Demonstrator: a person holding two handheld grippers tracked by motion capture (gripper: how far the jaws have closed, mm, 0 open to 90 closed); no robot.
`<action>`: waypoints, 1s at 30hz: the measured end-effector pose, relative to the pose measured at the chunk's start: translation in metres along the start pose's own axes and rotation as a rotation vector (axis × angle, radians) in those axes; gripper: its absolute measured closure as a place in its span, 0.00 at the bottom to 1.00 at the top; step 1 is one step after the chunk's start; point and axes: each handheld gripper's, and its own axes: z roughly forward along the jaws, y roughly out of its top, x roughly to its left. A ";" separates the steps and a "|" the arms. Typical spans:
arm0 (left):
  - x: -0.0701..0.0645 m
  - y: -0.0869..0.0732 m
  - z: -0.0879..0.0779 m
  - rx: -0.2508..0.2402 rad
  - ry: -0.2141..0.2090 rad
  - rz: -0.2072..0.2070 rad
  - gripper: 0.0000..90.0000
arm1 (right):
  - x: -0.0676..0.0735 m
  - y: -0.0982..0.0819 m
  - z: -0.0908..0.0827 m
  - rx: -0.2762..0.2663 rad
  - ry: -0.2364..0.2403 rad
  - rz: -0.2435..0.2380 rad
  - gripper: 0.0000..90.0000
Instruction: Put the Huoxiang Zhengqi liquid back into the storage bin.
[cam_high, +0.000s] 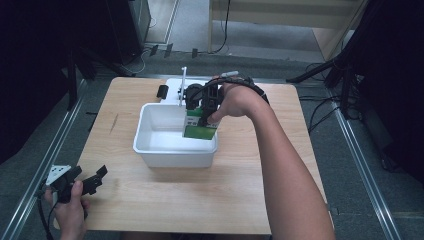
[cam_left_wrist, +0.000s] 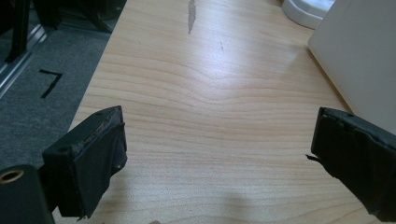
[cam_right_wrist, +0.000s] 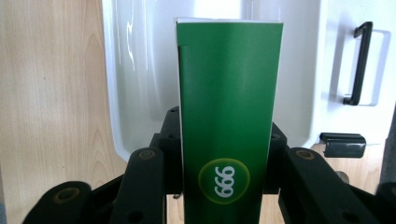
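Green carton (cam_right_wrist: 229, 126): likely light, stiff-walled, crushable; right gripper (cam_high: 204, 116) is clamping its narrow sides, jaws closed, over white tub (cam_high: 150, 150). Left gripper (cam_high: 85, 184) is idling on desk (cam_high: 165, 195), jaws wide, empty.

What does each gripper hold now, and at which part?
The right gripper holds the green box by its two long sides, near one end, over the white tub. The left gripper holds nothing.

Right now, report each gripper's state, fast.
Left gripper: open, nothing between its jaws, held above the bare table.
Right gripper: shut on the green box, over the white tub.
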 end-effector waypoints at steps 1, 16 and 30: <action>0.000 0.000 0.000 0.000 0.000 0.000 0.05 | 0.001 0.000 0.003 0.006 -0.003 -0.002 0.71; 0.000 0.000 0.000 0.000 0.000 -0.005 0.05 | 0.002 -0.002 0.031 0.006 0.015 -0.007 0.71; 0.000 0.000 0.000 -0.001 -0.001 -0.007 0.05 | 0.002 -0.003 0.052 0.014 0.022 -0.005 0.71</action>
